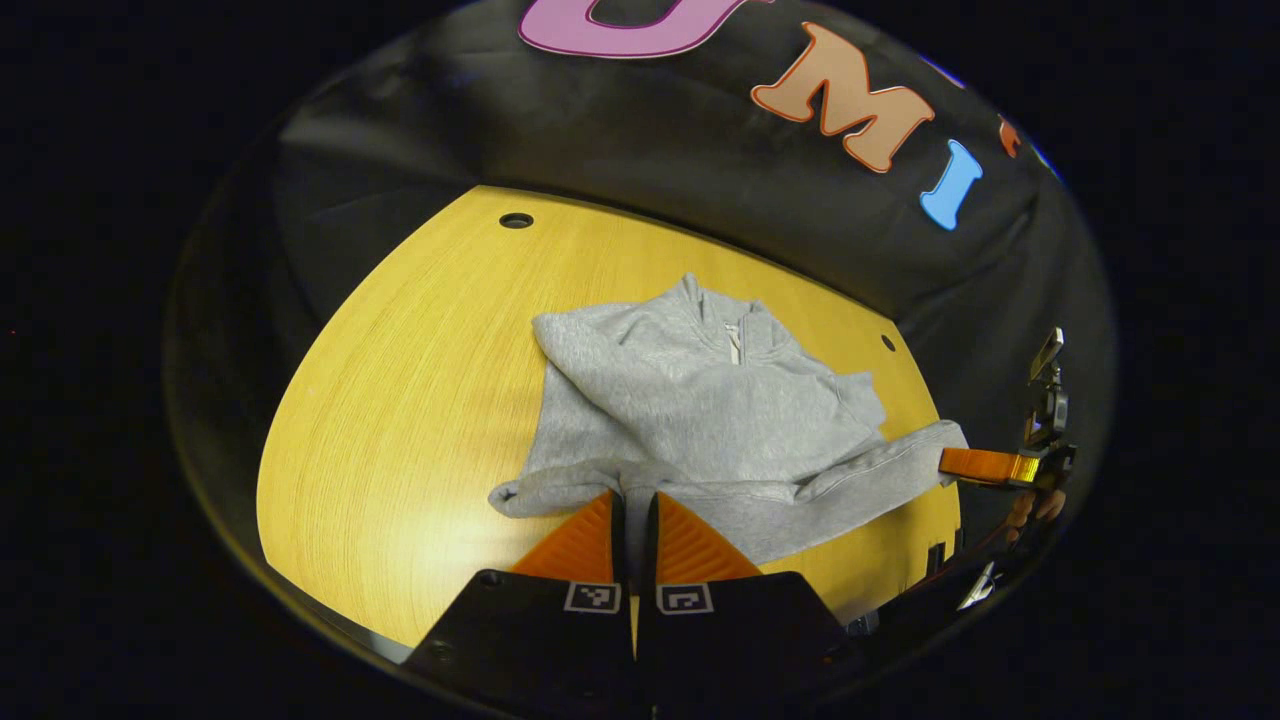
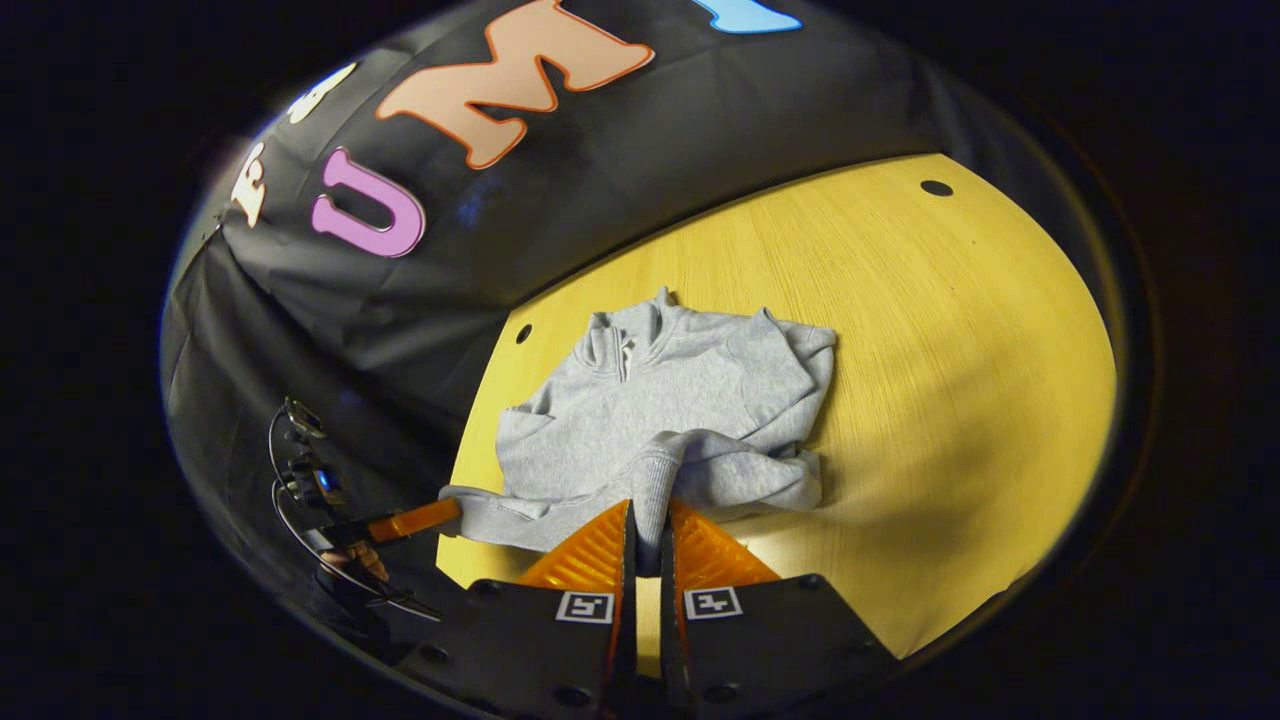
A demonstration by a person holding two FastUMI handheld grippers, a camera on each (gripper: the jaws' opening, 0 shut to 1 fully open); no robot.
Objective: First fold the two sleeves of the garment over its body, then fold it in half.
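Observation:
A grey zip-neck sweatshirt [image 1: 700,400] lies on the yellow wooden table [image 1: 420,400], collar toward the far wall. In the left gripper view, my left gripper [image 1: 633,500] is shut on the garment's near edge, with a cuff-like end [image 1: 510,498] lying just left of it. Farther right, my right gripper [image 1: 985,465] pinches a stretched-out end of grey fabric. In the right gripper view, my right gripper [image 2: 650,512] is shut on a band of the sweatshirt [image 2: 660,390] that rises between its fingers. My left gripper [image 2: 415,520] holds the garment's left corner near the table edge.
The table has small round holes [image 1: 516,220] [image 2: 937,187] near its far edge. Black cloth wall [image 1: 640,150] stands right behind the table. A hand [image 2: 355,560] holds the left gripper. Bare tabletop [image 2: 950,380] spreads to the right of the garment in the right gripper view.

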